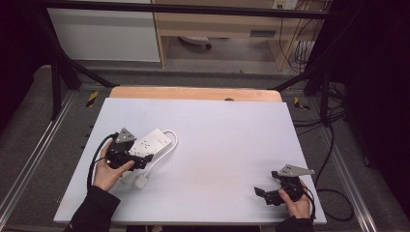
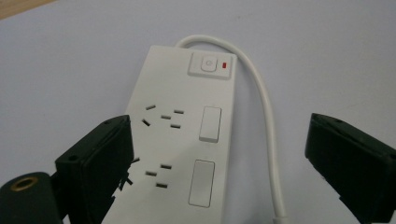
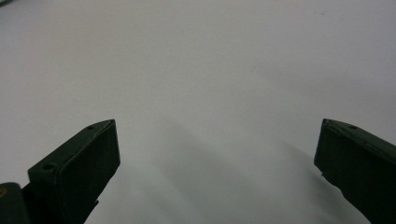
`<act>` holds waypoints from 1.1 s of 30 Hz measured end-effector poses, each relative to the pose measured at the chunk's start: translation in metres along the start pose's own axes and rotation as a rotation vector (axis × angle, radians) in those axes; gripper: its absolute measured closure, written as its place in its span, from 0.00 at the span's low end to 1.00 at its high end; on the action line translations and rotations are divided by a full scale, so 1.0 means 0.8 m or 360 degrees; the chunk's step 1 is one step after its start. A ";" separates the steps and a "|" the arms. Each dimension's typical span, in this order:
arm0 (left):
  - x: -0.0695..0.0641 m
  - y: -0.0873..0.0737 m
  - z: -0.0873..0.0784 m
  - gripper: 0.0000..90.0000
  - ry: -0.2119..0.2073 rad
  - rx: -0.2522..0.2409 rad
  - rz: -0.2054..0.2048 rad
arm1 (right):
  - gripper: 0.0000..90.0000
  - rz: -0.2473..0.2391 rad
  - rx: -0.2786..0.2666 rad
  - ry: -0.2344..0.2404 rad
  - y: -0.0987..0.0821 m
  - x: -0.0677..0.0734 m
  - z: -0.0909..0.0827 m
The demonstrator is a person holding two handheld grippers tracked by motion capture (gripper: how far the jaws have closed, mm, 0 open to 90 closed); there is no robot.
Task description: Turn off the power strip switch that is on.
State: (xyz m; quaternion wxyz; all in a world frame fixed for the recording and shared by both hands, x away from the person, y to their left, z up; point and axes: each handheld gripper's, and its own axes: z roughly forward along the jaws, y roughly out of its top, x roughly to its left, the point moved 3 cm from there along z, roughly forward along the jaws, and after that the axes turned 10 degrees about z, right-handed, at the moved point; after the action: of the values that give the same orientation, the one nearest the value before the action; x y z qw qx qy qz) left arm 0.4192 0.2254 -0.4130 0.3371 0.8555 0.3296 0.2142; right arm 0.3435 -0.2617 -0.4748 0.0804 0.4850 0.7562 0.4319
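soft even overhead light, dark surroundings, slightly blurred close-up views

I work in what looks like a lab recording bay: my white table point(image 1: 203, 145) stands inside a black metal frame point(image 1: 63, 67), dark curtains hang at both sides, cables point(image 1: 333, 145) trail over the grey carpet, and a plain wooden cabinet point(image 1: 217, 24) stands behind, with more wiring.

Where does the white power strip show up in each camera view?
High view: power strip left of centre, beside the left gripper.
Left gripper view: centre, between the open jaws.
Right gripper view: not in it.
Shared landmark: the strip's white cord.
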 end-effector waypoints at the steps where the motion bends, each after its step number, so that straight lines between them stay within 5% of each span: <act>1: 0.000 0.000 0.001 0.10 0.0000 0.0000 -0.0002 | 0.01 0.0000 0.0001 0.0000 0.000 0.000 0.000; 33: 0.000 0.001 0.026 0.57 0.0027 0.0008 -0.0020 | 0.01 -0.0003 0.0007 -0.0002 0.000 0.000 0.000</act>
State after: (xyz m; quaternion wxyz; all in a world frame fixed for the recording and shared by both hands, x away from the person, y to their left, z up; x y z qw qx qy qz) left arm 0.4314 0.2159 -0.4264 0.3336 0.8524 0.3384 0.2183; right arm 0.3436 -0.2617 -0.4751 0.0804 0.4846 0.7575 0.4299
